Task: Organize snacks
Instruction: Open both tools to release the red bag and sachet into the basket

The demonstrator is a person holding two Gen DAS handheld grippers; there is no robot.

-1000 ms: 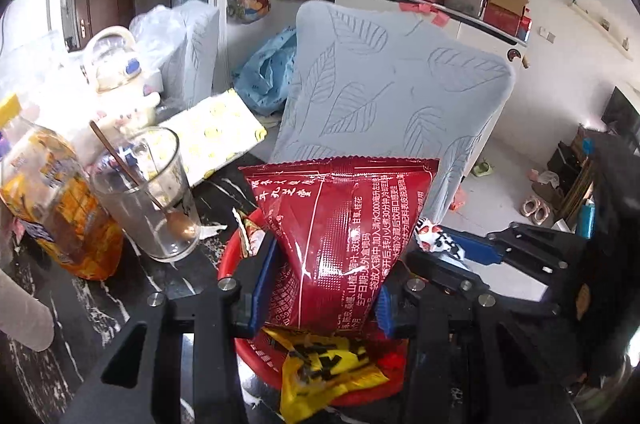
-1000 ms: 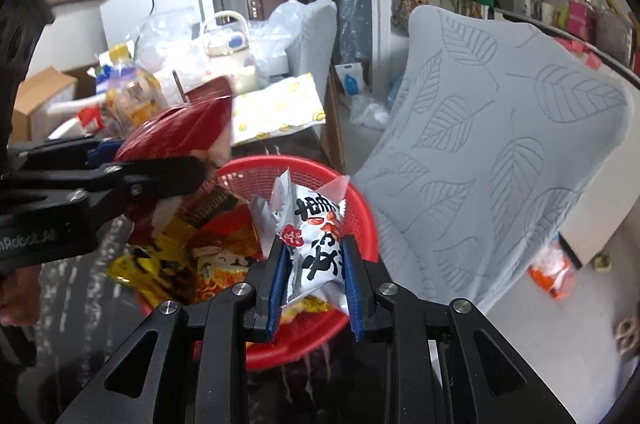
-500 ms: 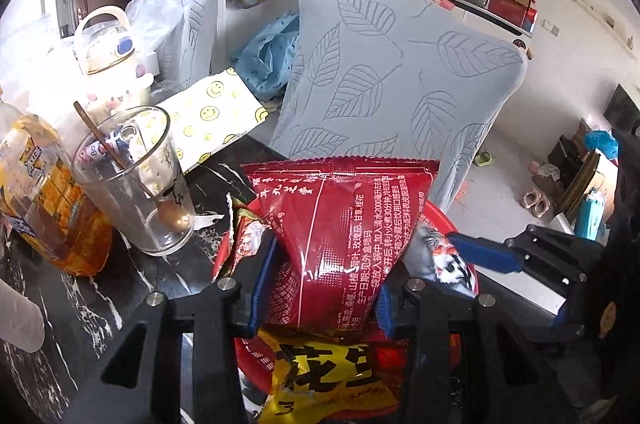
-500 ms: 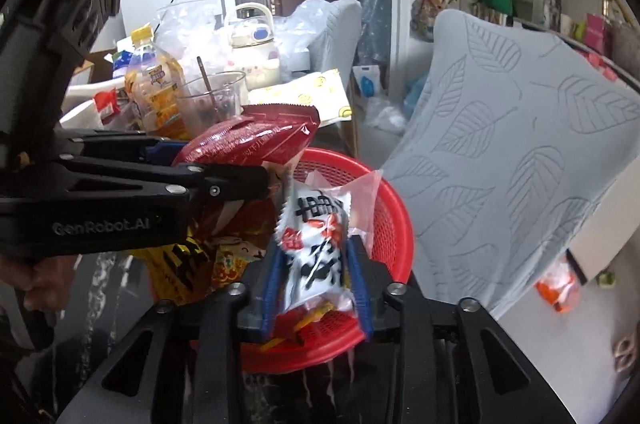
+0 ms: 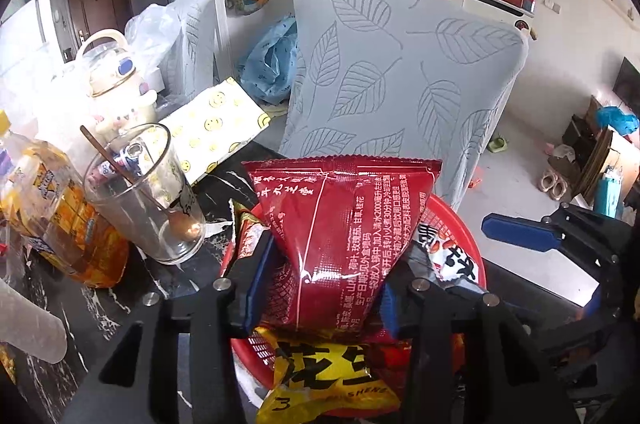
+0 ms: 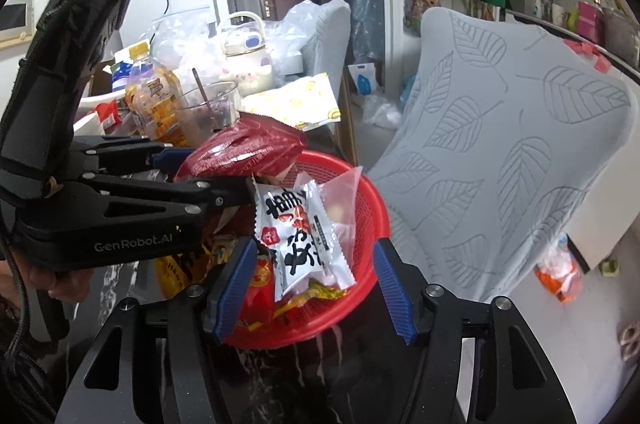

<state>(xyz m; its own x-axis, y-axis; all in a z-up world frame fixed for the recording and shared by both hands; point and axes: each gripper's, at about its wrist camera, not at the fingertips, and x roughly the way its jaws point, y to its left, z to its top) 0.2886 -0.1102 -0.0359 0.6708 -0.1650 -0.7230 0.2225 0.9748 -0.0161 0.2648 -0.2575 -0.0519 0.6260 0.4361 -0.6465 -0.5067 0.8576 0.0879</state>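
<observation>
A red mesh basket (image 6: 380,208) of snack packets stands on the dark marble table. My left gripper (image 5: 324,288) is over it with a red snack bag (image 5: 344,224) upright between its pads. The jaws are opening, but the pads still press on the bag. My right gripper (image 6: 312,264) reaches in from the basket's near side, its jaws opening wide. A white packet with black and red print (image 6: 300,228) lies in the basket between its fingers, touched by neither. A yellow packet (image 5: 324,376) lies under the left gripper. One blue finger (image 5: 516,232) of the right gripper shows at the right of the left wrist view.
Left of the basket stand a drinking glass with a spoon (image 5: 148,200) and a bottle of orange drink (image 5: 52,216). Smiley-print paper (image 5: 216,128) and a white kettle (image 5: 116,84) sit behind. A chair with a leaf-pattern cover (image 5: 400,84) stands just past the table edge.
The right gripper's jaws have spread apart and let go of the white packet, which now lies in the basket. The left gripper keeps the red bag over the basket.
</observation>
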